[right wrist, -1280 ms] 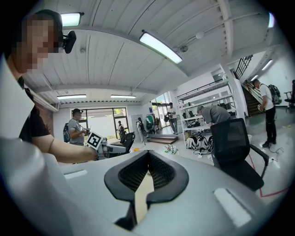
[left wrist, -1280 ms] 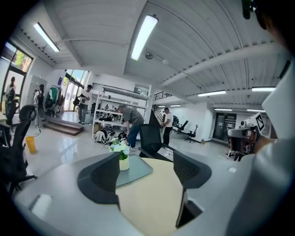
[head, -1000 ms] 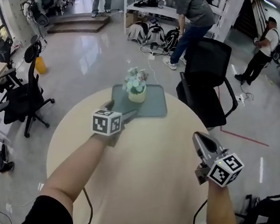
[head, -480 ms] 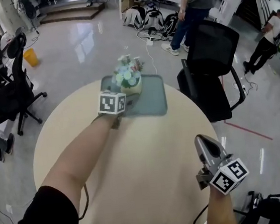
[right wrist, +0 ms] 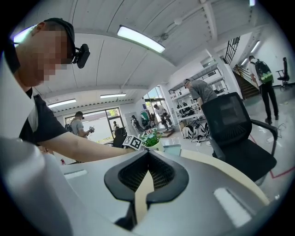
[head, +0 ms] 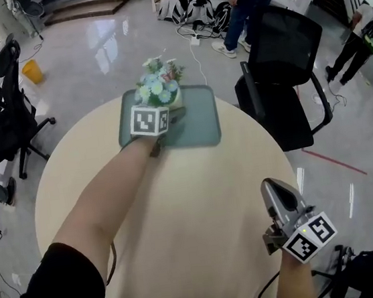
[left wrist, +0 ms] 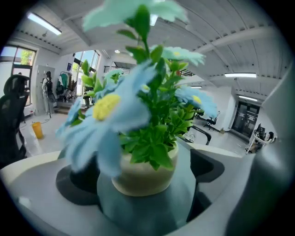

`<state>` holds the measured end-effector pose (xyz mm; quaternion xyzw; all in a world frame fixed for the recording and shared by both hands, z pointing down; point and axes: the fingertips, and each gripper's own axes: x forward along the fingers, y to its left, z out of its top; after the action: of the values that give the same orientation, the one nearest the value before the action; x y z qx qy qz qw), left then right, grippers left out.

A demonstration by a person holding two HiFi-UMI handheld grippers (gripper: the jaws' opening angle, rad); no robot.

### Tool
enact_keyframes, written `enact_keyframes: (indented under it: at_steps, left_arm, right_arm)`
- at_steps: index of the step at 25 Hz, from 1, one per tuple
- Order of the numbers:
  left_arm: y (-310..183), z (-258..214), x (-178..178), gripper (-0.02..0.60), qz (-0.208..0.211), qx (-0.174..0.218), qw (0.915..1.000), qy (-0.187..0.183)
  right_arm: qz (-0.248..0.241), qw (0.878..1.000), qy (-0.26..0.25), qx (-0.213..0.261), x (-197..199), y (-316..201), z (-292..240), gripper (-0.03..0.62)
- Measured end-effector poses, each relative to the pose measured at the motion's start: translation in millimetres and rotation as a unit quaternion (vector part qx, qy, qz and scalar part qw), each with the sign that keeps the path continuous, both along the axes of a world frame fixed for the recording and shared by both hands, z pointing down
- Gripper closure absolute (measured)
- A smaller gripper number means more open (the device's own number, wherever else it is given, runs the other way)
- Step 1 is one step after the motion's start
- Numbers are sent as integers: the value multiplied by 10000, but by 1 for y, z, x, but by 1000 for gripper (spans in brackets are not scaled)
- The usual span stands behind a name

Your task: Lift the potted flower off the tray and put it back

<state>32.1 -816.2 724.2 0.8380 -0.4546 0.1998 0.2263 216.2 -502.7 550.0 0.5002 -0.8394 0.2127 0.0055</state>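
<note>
The potted flower (head: 157,88) has soft light-blue petals, yellow middles and bright green leaves, and it grows out of a small, round, smooth cream pot. It stands upright on the far part of the tray (head: 199,122), which is a flat grey-green rectangle with rounded corners and a low rim. The tray lies at the far edge of the round, pale cream worktop (head: 200,204), which looks smooth and plain. The left claw (head: 163,110) has smooth grey sides and dark pads. Its jaws have just been opening and now stand wide apart, with the pot between them but not squeezed. The left arm (head: 105,202) is bare below a black sleeve and stretches out long and straight across the worktop, with the claw tipped a bit down. The right claw (head: 272,185) is at the near right edge of the worktop, well apart from the tray. It points forward, almost level, and its 2 ribbed black pads are together at the tips with nothing in them. Each claw carries 1 white cube (head: 149,121) with black square marks.
</note>
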Motion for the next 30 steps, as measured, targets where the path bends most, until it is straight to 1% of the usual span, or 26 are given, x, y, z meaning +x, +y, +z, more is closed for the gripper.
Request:
enact_keyframes:
  at_steps: [4, 8, 15, 16, 25, 30]
  left_arm:
    - [-9, 8, 5, -5, -64, -16, 10000, 5]
    - [-17, 13, 6, -5, -123, 51, 9999, -22]
    - [-28, 21, 2, 4, -377, 107, 9985, -387]
    - [-27, 20, 2, 63, -368, 143, 9984, -413]
    - [-16, 12, 2, 71, -139, 148, 9990, -407]
    - [0, -9, -4, 71, -108, 178, 9993, -311]
  right_arm:
    - [44, 10000, -47, -37, 5, -2, 8, 580]
    - [25, 9999, -65, -77, 4, -3, 16, 580]
    - [54, 9997, -144, -173, 4, -5, 34, 580]
    - [57, 9997, -152, -183, 4, -5, 35, 580]
    - [156, 9995, -122, -229, 10, 3, 29, 580]
    - [206, 9995, -39, -226, 7, 16, 13, 580]
